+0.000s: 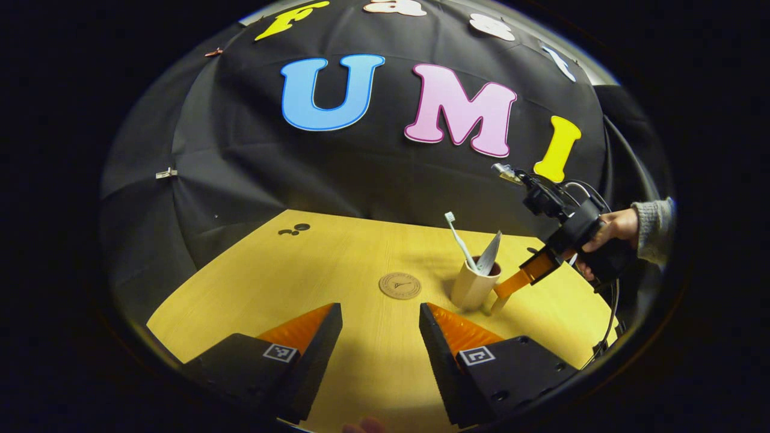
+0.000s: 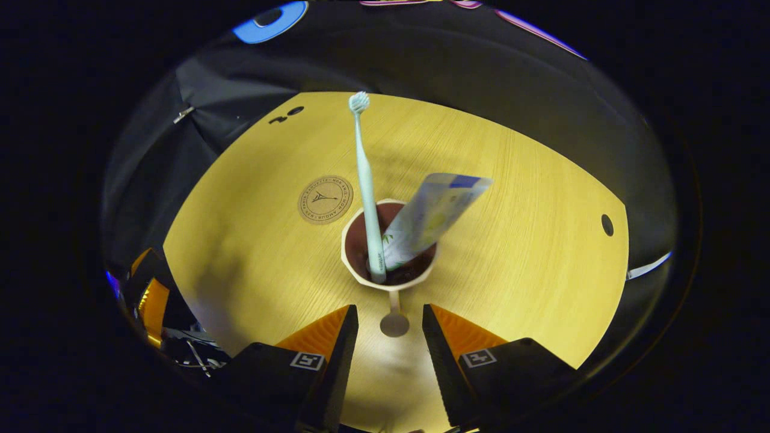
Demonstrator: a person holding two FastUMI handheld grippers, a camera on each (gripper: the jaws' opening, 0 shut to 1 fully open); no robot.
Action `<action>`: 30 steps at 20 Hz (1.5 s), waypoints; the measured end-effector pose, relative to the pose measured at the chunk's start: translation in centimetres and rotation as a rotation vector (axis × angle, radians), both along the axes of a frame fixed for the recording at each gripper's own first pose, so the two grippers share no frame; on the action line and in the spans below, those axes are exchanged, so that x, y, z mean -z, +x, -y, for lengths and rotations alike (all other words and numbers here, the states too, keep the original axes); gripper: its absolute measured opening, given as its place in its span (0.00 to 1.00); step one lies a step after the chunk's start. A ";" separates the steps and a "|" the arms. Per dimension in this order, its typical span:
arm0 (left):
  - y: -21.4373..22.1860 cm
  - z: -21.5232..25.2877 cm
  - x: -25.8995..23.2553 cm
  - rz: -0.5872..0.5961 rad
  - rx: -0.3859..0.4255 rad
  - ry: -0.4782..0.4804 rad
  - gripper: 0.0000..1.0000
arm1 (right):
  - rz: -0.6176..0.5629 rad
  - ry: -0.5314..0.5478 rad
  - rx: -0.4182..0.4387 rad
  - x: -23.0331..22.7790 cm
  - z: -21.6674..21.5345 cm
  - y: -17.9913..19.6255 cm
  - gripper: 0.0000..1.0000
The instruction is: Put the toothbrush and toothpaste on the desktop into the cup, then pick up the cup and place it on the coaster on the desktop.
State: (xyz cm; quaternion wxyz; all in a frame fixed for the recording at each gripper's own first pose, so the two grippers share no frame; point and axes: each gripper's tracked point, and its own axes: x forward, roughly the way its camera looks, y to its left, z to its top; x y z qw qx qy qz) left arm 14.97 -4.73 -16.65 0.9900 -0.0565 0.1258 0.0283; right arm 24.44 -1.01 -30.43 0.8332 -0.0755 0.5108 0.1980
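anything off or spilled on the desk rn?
Nothing stands out. The cup is upright on the desk, toothbrush and toothpaste leaning inside it, beside the coaster, not on it yet. No spills or damage visible.

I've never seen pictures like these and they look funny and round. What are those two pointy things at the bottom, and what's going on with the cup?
The pointy things are the two fingers of a gripper, a hand-held grabbing tool. A person holds one in each hand, and each tool carries a camera that looks forward along its fingers.

The left gripper view looks across a yellow table. Its own left gripper is open and holds nothing. Farther off you can see the right gripper, with a hand holding it, right next to the cup.

The right gripper view looks down at that cup. Its fingers are open, with the cup's handle between them, not yet squeezed.

A toothbrush and toothpaste already stand in the cup. The round coaster lies bare nearby, so the cup probably goes there next.
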 end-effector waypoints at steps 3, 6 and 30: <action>-0.3 -1.2 0.4 -0.006 -0.024 -0.034 0.83 | 0.007 -0.048 0.028 1.2 0.0 1.2 0.66; -0.2 -1.7 0.6 -0.004 -0.039 -0.051 0.83 | -0.007 -0.055 0.061 1.9 -0.1 1.6 0.57; -0.9 -4.4 0.7 -0.011 -0.094 -0.091 0.82 | 0.126 0.028 -0.019 -3.3 -8.1 5.2 0.18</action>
